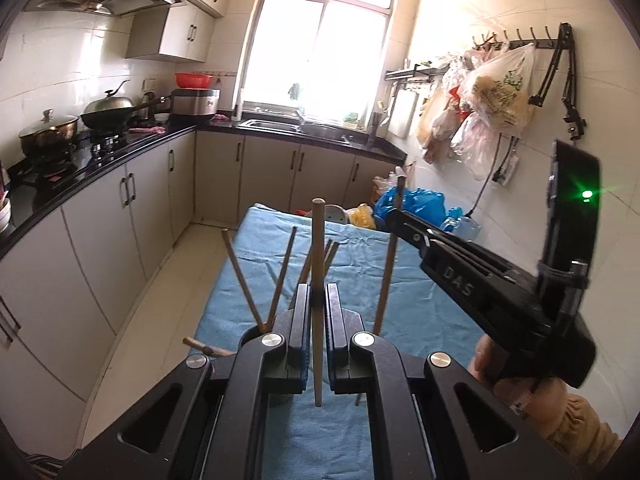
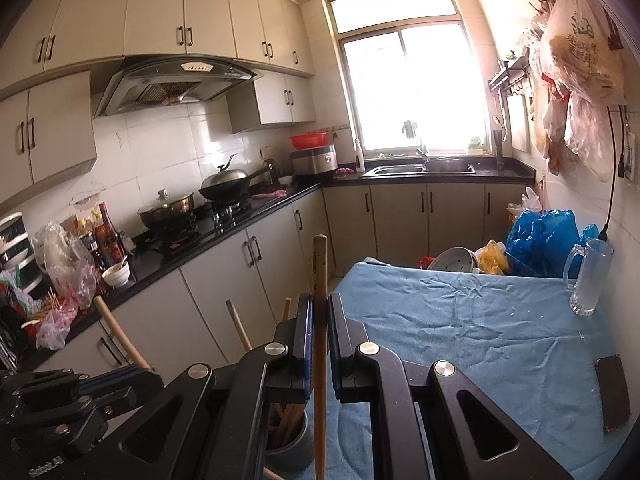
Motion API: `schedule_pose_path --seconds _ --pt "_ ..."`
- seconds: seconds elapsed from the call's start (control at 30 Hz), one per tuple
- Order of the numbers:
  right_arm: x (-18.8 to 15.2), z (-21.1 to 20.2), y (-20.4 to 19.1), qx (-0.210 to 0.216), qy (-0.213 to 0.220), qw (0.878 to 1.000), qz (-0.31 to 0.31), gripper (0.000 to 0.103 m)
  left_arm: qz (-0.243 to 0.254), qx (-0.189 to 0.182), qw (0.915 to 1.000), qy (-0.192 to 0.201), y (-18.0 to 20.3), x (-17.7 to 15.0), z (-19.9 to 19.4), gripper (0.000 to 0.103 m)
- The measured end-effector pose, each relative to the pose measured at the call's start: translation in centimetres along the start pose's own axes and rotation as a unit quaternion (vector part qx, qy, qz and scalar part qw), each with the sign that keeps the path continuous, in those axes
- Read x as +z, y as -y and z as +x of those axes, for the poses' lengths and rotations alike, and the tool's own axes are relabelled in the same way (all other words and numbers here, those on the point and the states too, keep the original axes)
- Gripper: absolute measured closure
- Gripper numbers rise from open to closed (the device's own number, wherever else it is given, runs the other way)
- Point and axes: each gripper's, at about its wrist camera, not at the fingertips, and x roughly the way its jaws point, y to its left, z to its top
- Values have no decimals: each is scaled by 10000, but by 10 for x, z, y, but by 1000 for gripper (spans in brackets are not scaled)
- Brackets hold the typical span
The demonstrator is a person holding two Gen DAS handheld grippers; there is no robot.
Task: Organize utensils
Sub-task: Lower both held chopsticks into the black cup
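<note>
Left wrist view: the left gripper [image 1: 318,308] hides the middle of the wooden stick [image 1: 318,240] it clamps; the holder below is covered by the gripper body. Other wooden utensils [image 1: 282,276] vanish behind it at 9 o'clock. The right gripper's [image 1: 404,224] tips overlap another stick [image 1: 387,280] at 2 o'clock; contact there is unclear.

Right wrist view: the grey cup [image 2: 290,444] is half covered by the gripper frame, contents in shadow. The phone [image 2: 612,392] at 4 o'clock is blurred near the edge. Window [image 2: 408,92] overexposed; outside unreadable. Counter clutter [image 2: 60,272] at 9 o'clock too small to identify.
</note>
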Motion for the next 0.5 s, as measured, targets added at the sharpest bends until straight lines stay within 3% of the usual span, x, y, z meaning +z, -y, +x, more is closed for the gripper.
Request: schedule_pose_path --seconds 0.2,0.5 --pt "8 6 6 108 -20 9995 285 95 -119 -281 9993 194 -14 21 -15 97" --pt "24 13 -1 187 191 9992 283 95 -352 122 9976 577 -43 55 -26 97"
